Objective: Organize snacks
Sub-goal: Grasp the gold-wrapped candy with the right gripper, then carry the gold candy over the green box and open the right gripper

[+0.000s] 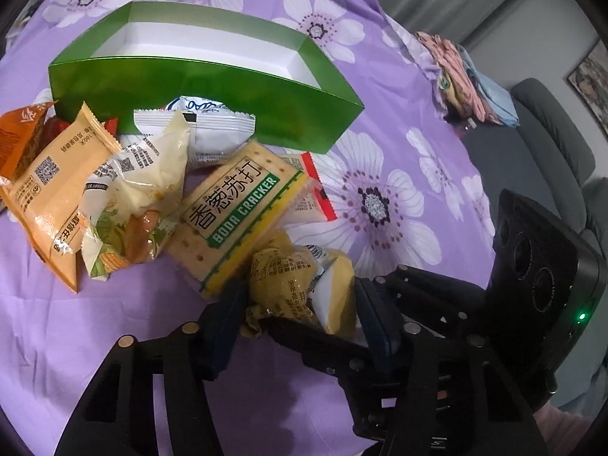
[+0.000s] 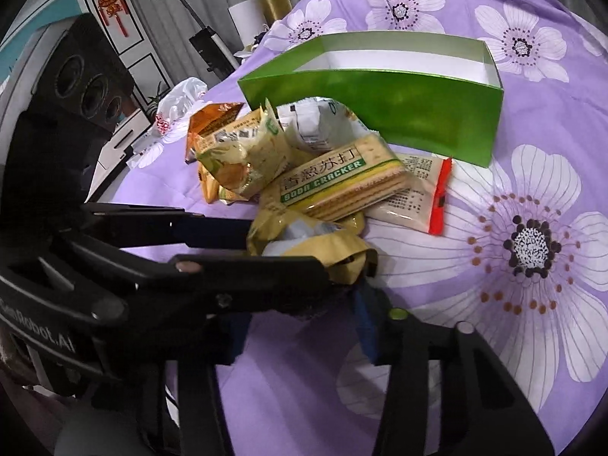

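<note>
A green open box (image 1: 212, 87) with a white inside stands on the purple flowered cloth; it also shows in the right wrist view (image 2: 399, 110). A pile of snack packets lies in front of it, with a soda cracker pack (image 1: 239, 212) in the middle, also in the right wrist view (image 2: 342, 182). My left gripper (image 1: 300, 311) is shut on a crumpled yellow snack packet (image 1: 288, 281) at the pile's near edge. In the right wrist view the left gripper's fingers (image 2: 212, 231) hold that packet (image 2: 315, 243). My right gripper (image 2: 304, 326) stands open just behind it, holding nothing.
Orange (image 1: 57, 186), white (image 1: 212, 129) and corn-printed (image 1: 133, 205) packets lie left of the crackers. A red-edged packet (image 2: 418, 193) lies right of them. Folded cloths (image 1: 463, 79) sit at the bed's far right edge. A grey chair (image 1: 551, 140) stands beyond.
</note>
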Demonstrator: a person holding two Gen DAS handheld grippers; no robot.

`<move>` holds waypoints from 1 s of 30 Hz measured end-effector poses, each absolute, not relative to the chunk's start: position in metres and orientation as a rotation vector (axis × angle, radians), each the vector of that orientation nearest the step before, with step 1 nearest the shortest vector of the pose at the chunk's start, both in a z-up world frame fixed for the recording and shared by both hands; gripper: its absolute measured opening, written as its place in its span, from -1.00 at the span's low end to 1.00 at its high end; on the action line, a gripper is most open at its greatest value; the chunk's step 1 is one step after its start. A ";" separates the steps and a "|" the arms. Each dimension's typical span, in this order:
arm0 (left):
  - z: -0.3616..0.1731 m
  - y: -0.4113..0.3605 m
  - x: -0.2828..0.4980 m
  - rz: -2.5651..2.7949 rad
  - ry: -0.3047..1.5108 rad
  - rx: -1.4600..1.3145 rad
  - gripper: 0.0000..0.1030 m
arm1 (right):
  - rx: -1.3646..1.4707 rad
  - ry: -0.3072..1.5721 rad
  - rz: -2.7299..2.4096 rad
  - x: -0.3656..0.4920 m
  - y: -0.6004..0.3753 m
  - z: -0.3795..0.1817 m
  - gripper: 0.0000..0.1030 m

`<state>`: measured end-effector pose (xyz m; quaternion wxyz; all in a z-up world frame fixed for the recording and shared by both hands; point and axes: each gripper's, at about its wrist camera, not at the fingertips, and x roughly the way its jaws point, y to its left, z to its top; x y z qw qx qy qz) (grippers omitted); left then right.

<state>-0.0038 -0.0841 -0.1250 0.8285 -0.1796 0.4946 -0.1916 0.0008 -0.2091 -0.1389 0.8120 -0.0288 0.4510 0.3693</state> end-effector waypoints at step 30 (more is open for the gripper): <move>-0.017 -0.076 0.067 -0.404 0.751 -0.234 -0.03 | -0.100 0.617 0.782 0.066 -0.202 -0.030 -0.33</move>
